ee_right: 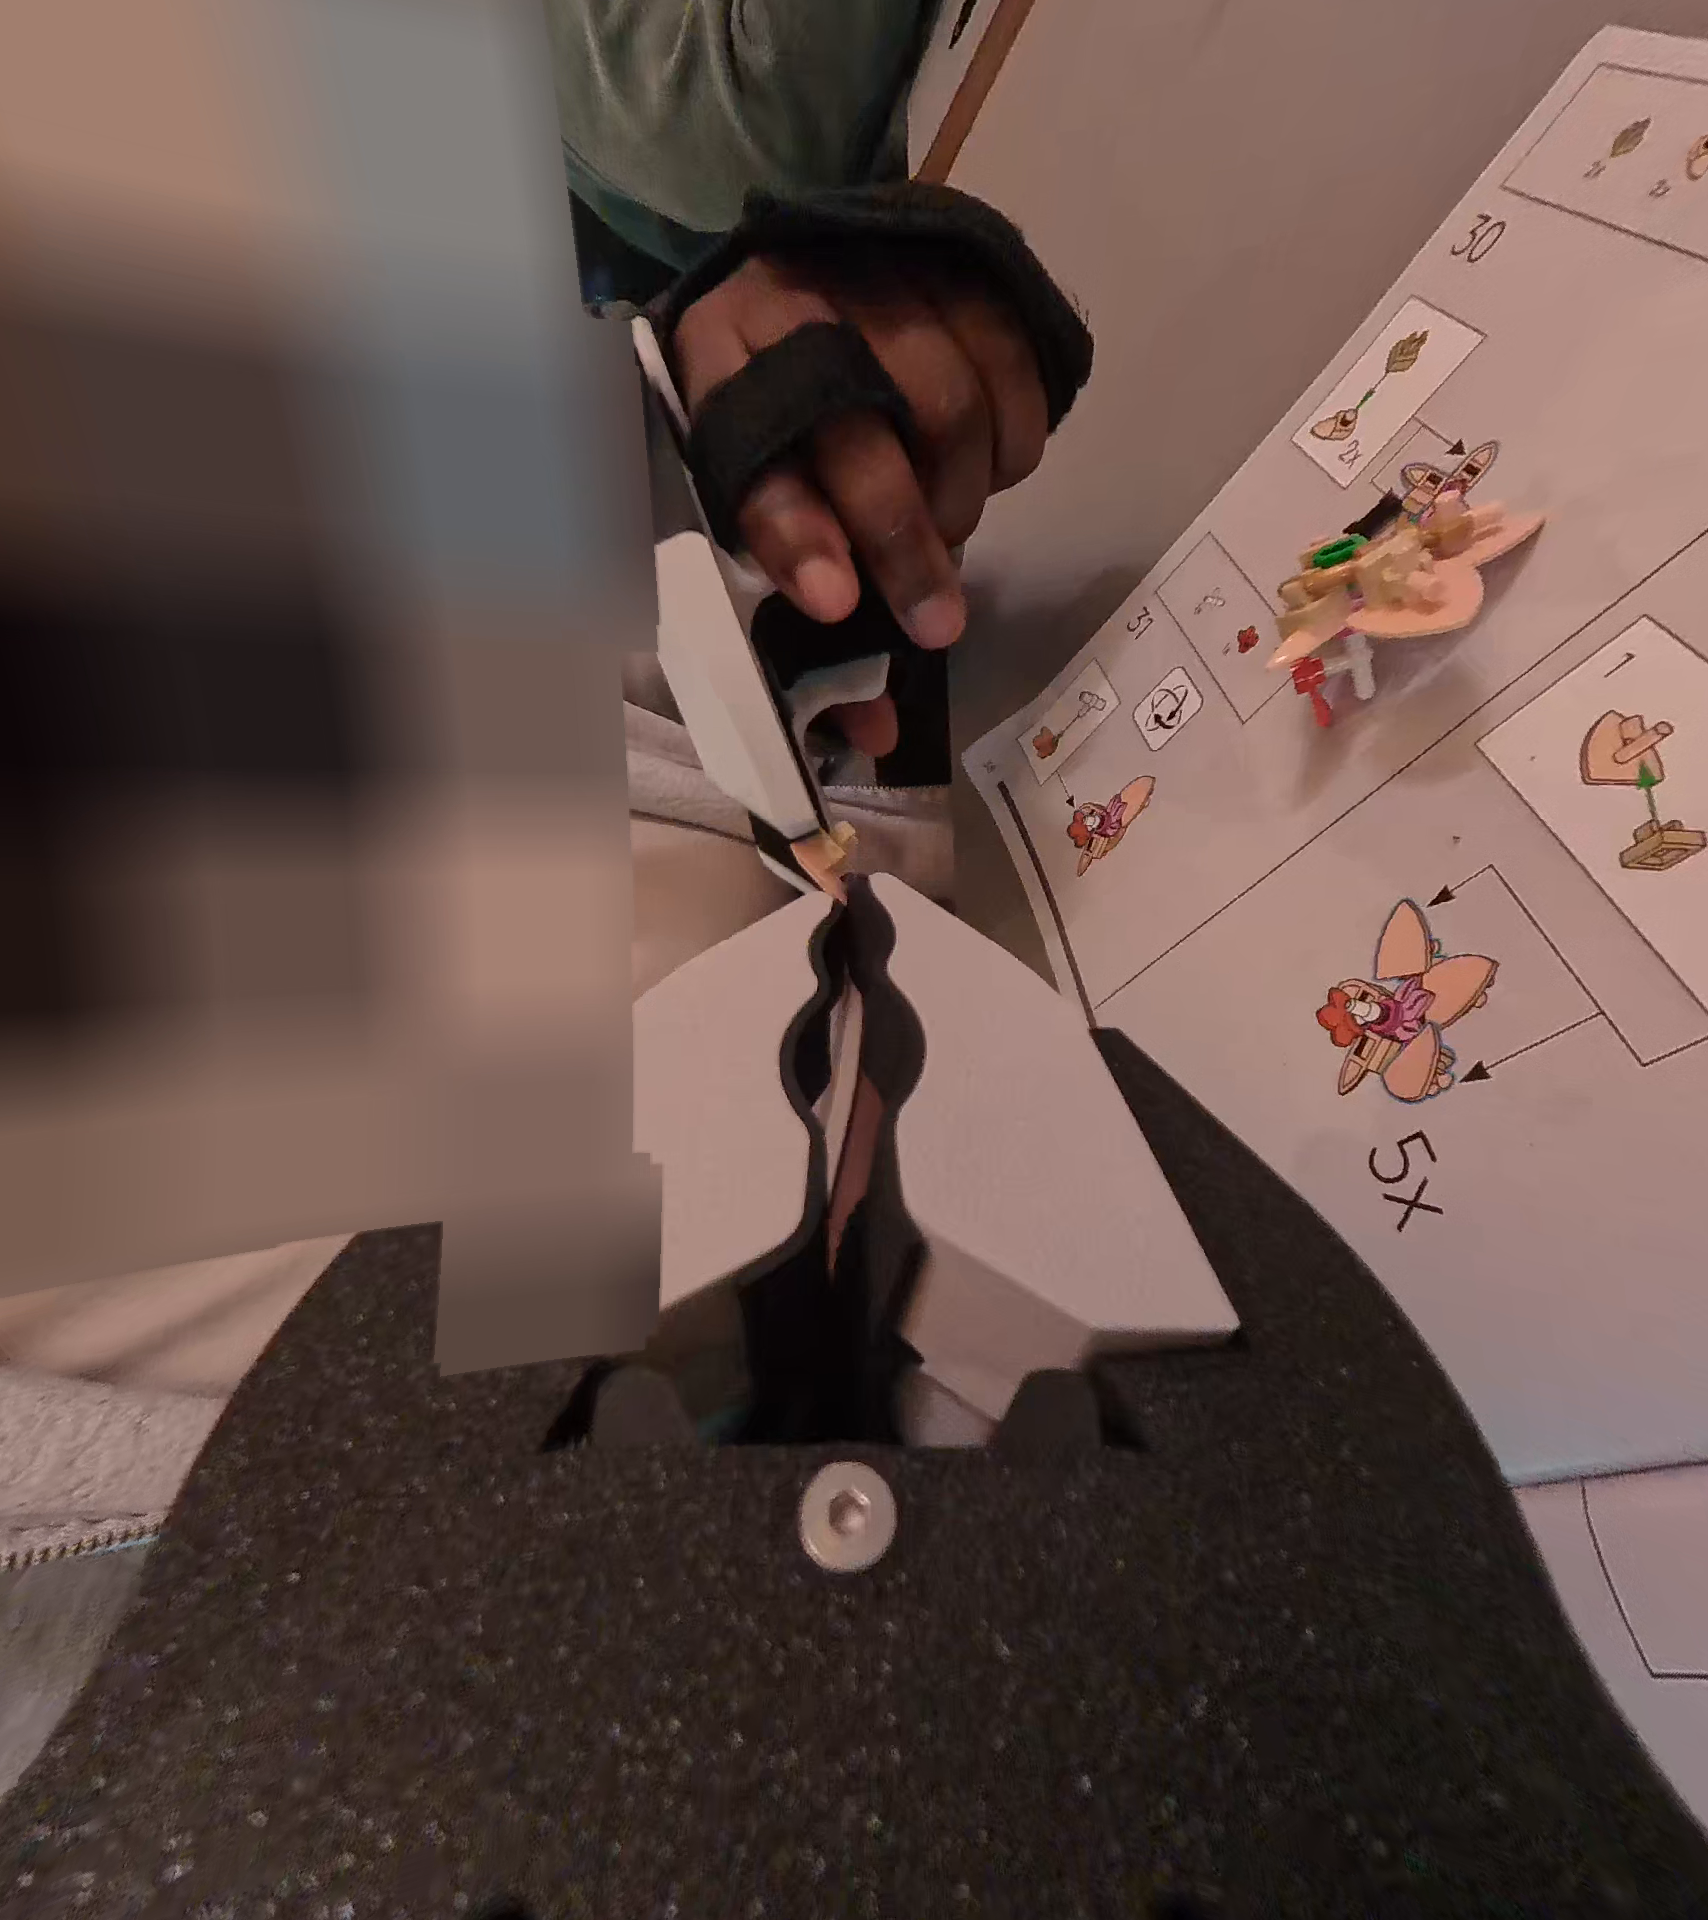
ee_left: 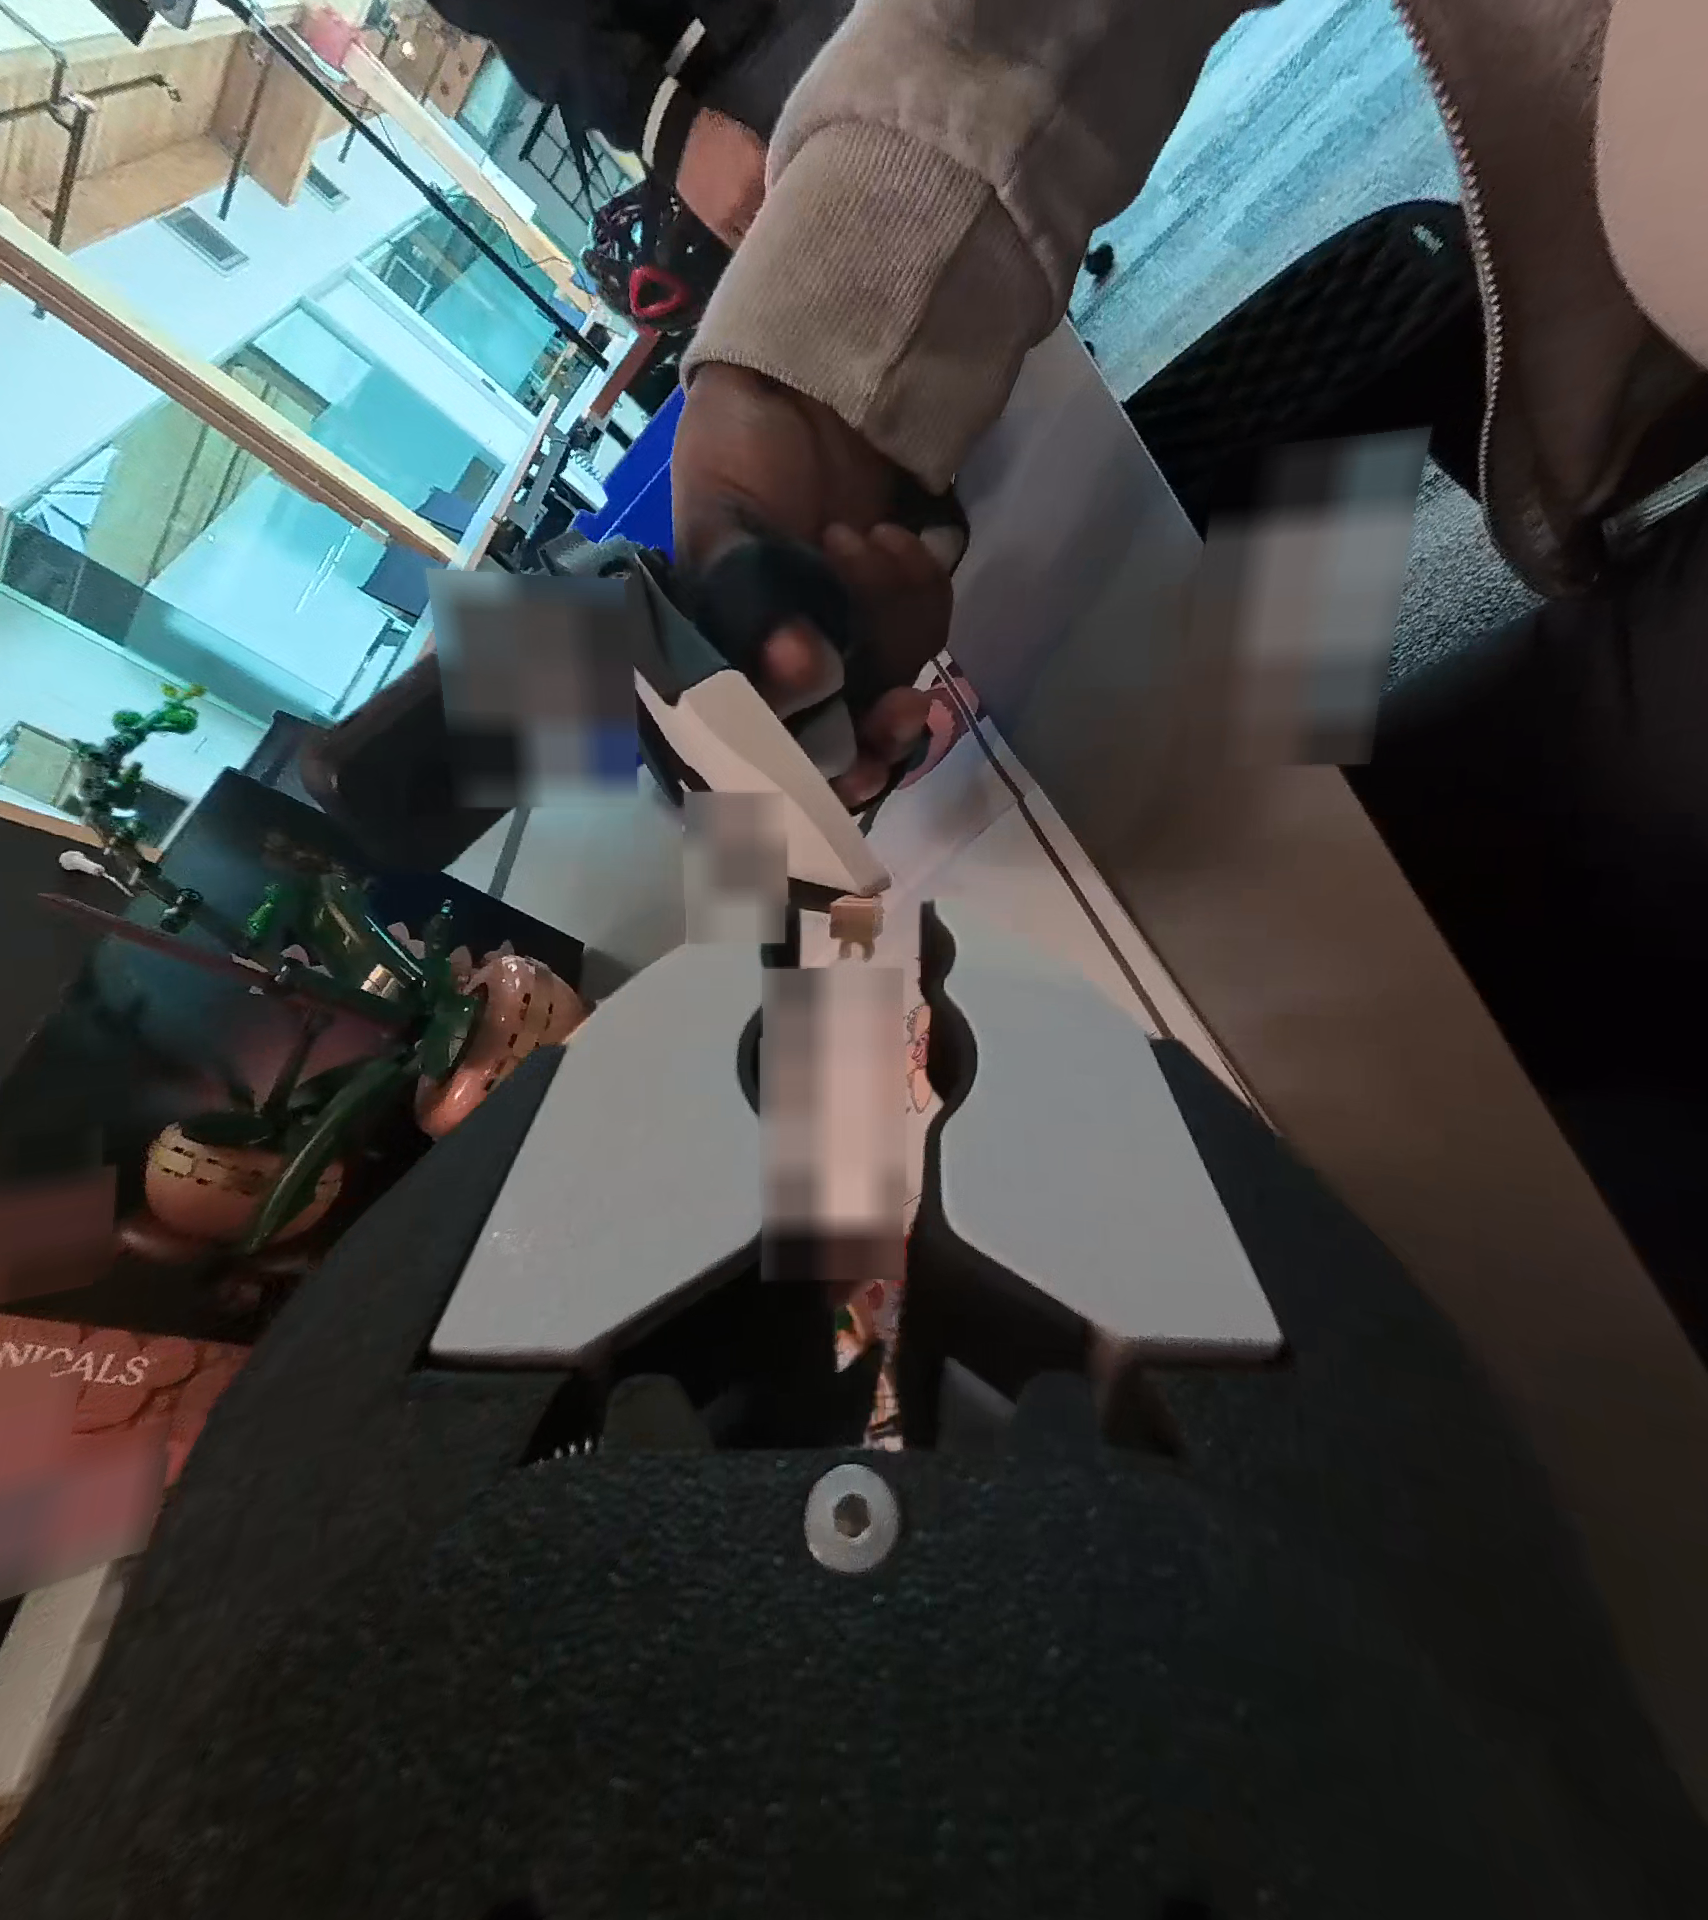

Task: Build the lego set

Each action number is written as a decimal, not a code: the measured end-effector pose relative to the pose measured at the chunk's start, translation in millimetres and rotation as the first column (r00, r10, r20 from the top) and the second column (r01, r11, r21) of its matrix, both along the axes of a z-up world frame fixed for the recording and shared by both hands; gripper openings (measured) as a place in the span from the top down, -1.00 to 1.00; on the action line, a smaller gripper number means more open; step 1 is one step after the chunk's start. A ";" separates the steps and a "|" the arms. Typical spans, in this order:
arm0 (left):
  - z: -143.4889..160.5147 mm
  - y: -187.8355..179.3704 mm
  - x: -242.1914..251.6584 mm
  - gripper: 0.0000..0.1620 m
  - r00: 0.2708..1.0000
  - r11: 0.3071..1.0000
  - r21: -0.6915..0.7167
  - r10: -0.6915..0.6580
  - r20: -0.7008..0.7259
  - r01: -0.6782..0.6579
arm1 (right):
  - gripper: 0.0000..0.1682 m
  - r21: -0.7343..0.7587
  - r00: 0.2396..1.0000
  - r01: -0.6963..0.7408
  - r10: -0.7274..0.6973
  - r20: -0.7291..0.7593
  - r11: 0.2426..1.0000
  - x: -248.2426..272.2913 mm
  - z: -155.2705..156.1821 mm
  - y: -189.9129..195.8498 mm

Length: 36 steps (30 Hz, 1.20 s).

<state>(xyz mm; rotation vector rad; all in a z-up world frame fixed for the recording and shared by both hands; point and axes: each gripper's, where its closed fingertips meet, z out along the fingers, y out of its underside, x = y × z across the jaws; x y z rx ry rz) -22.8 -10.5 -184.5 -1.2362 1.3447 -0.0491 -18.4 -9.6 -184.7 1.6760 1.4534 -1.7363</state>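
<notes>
My left gripper (ee_left: 855, 943) holds a small tan Lego piece (ee_left: 855, 920) at its fingertips; a mosaic patch hides most of the gap. In the right wrist view this gripper (ee_right: 814, 847) comes down from above with the tan piece (ee_right: 837, 837) at its tip. My right gripper (ee_right: 848, 896) is shut on a thin peach piece (ee_right: 855, 1112) seen edge-on. Its tip meets the tan piece. In the left wrist view the right gripper (ee_left: 865, 883) reaches in from above, touching the tan piece. Both are held above the table's edge.
An open instruction booklet (ee_right: 1608, 1039) lies on the table to the right. A partly built peach and tan flower assembly (ee_right: 1401, 592) rests on it. The Lego box (ee_left: 310, 1091) with plant pictures stands at the left. The person's hands and sleeves are close behind the grippers.
</notes>
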 end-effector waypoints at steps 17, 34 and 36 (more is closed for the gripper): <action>33.6 -0.8 -9.7 0.91 0.833 0.939 -0.329 0.101 0.544 0.101 | 0.81 0.668 0.822 0.354 0.124 -0.556 0.654 -15.0 35.2 3.5; 34.6 2.5 -4.4 0.91 0.832 0.933 -0.341 0.096 0.546 0.116 | 0.86 0.736 0.844 0.335 0.159 -0.512 0.588 -13.2 31.4 3.2; 34.4 3.7 -4.5 0.91 0.832 0.933 -0.341 0.098 0.546 0.113 | 0.92 0.734 0.845 0.329 0.163 -0.510 0.594 -13.8 30.4 2.2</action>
